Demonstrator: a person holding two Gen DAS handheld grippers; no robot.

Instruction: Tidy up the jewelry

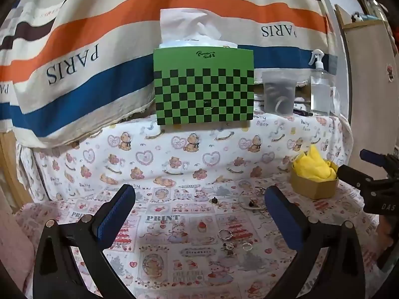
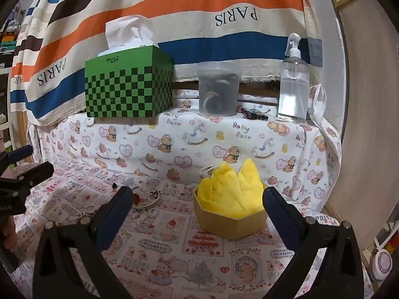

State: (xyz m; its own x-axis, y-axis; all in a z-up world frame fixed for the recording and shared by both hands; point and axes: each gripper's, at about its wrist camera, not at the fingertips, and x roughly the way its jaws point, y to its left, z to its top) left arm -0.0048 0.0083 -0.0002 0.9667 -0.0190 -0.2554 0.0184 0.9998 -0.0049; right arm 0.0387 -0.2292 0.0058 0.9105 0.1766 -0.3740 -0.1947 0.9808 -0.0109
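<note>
— Where's the jewelry?
— Rings (image 1: 228, 234) and a bangle (image 1: 251, 200) lie flat mid-counter, left of the cardboard box (image 2: 230, 220).
— The tongs?
— Left tongs (image 1: 199, 214) and right tongs (image 2: 198, 210) spread wide, empty, tilted slightly down.

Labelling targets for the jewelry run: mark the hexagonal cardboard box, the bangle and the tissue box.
hexagonal cardboard box (image 2: 232, 224): right wrist view, front cardboard wall below the yellow cloth.
bangle (image 2: 147, 205): right wrist view, near arc of the ring.
tissue box (image 1: 204, 94): left wrist view, checkered front face.
</note>
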